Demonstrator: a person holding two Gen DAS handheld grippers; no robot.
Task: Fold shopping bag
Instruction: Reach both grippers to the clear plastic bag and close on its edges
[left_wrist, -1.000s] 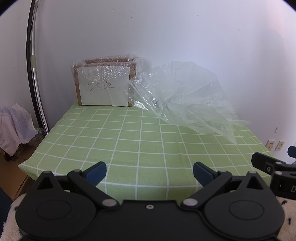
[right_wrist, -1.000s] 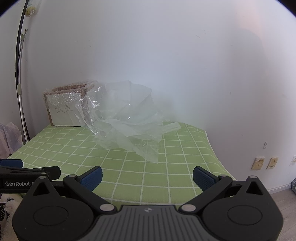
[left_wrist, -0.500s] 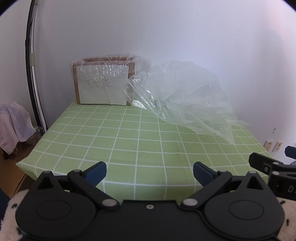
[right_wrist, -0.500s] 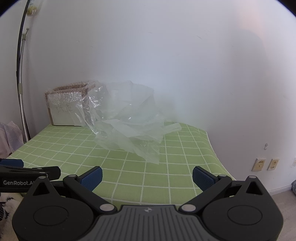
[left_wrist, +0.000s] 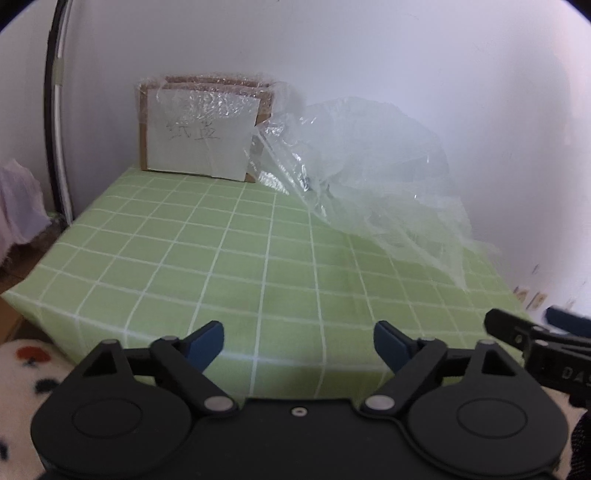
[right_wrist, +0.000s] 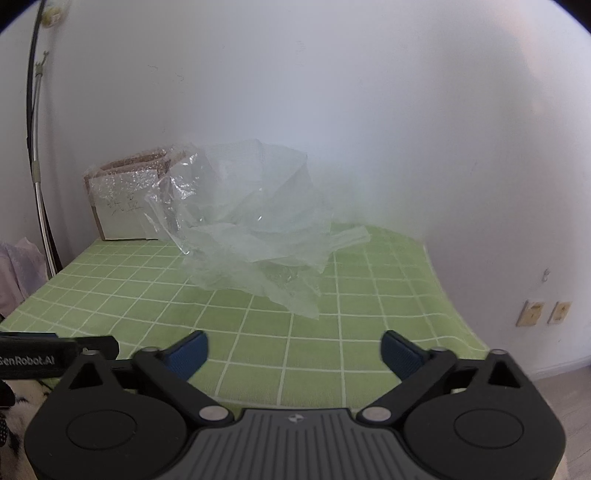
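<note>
While both jaws, just closing slightly, gape empty, the shopping bag (right_wrist: 255, 236) lies well beyond them.

We see a table under a green cloth with a white grid (left_wrist: 229, 258), set against a plain white wall (right_wrist: 332, 110). At its far left corner stands a brown cardboard box wrapped in bubble film (left_wrist: 201, 127), a white sheet with handwritten characters on its front. Two beige wall sockets (right_wrist: 545, 313) sit low at right, pale purple fabric (left_wrist: 16, 206) at left

Home room, green checked tablecloth (left_wrist: 221, 258), wall sockets (right_wrist: 546, 313)
</note>
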